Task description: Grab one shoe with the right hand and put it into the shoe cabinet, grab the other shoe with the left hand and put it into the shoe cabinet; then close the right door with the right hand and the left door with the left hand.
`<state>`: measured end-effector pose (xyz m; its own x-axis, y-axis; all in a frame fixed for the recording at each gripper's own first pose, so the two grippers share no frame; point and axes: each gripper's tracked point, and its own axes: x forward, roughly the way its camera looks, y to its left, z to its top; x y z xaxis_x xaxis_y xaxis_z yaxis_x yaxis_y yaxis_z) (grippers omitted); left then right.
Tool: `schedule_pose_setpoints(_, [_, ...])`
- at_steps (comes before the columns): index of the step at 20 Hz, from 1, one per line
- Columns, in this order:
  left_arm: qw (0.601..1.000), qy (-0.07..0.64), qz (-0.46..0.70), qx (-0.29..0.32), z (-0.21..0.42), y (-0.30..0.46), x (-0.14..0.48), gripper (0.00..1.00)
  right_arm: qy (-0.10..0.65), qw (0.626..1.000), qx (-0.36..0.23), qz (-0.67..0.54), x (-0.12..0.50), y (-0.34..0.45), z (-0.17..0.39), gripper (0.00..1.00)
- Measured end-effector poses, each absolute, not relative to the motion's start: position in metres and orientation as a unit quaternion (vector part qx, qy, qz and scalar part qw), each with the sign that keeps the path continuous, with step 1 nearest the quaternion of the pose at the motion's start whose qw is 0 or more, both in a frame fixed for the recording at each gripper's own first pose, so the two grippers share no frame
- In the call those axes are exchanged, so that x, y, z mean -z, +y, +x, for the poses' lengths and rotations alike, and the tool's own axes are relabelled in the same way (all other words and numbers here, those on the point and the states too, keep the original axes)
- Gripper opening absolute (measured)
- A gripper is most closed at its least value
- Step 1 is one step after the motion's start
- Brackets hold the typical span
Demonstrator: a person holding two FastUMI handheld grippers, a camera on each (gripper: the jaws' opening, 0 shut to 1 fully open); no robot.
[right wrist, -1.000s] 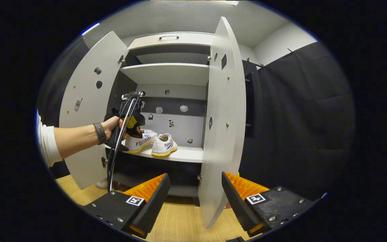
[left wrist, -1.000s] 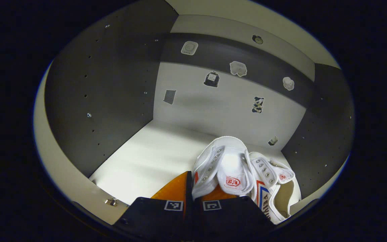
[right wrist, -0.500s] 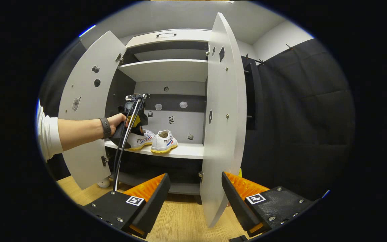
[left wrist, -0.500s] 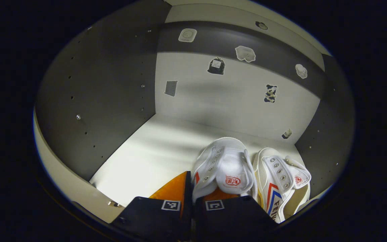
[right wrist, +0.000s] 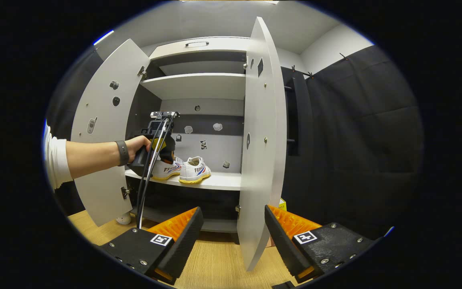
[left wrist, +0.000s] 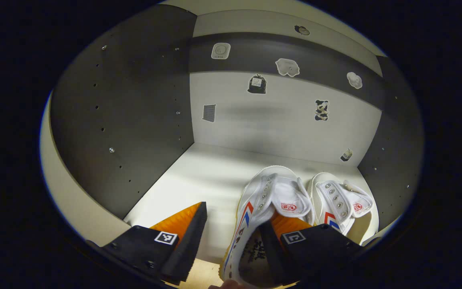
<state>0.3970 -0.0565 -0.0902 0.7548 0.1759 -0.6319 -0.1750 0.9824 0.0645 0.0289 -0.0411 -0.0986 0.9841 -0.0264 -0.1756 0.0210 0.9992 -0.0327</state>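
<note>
Left tongs (left wrist: 231, 237) gape, one finger hidden inside shoe (left wrist: 269, 196).

Two shoes (right wrist: 187, 170) sit side by side (touching) on the cabinet shelf (right wrist: 223, 182).

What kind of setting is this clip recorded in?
Likely a staged recording booth, not a lived-in home: a shoe cabinet with both doors open stands on a wood-look floor against black cloth. Two white shoes sit on its shelf.
</note>
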Motion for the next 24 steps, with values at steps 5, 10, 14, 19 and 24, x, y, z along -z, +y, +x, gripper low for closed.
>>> schedule_pose_setpoints(5, [0.969, 0.243, -0.014, -0.035, 0.345, -0.071, 0.037, 0.96, 0.079, 0.997, 0.006, 0.002, 0.091, -0.04, 0.027, 0.94])
schedule_pose_setpoints(10, [0.988, 0.149, -0.038, 0.013, 0.264, -0.076, -0.01, 0.98, 0.074, 0.997, 0.001, 0.019, 0.084, -0.043, 0.029, 0.94])
schedule_pose_setpoints(14, [0.993, 0.092, -0.058, 0.036, 0.203, -0.07, -0.033, 0.97, 0.067, 0.997, -0.001, 0.027, 0.076, -0.046, 0.028, 0.94])
schedule_pose_setpoints(19, [0.997, 0.064, -0.05, 0.02, 0.133, -0.05, -0.021, 0.97, 0.062, 0.998, 0.009, 0.023, 0.071, -0.062, 0.021, 0.94])
schedule_pose_setpoints(24, [0.996, 0.066, -0.059, 0.02, 0.089, -0.045, -0.002, 0.97, 0.005, 0.999, 0.02, 0.032, 0.016, -0.098, 0.012, 0.94])
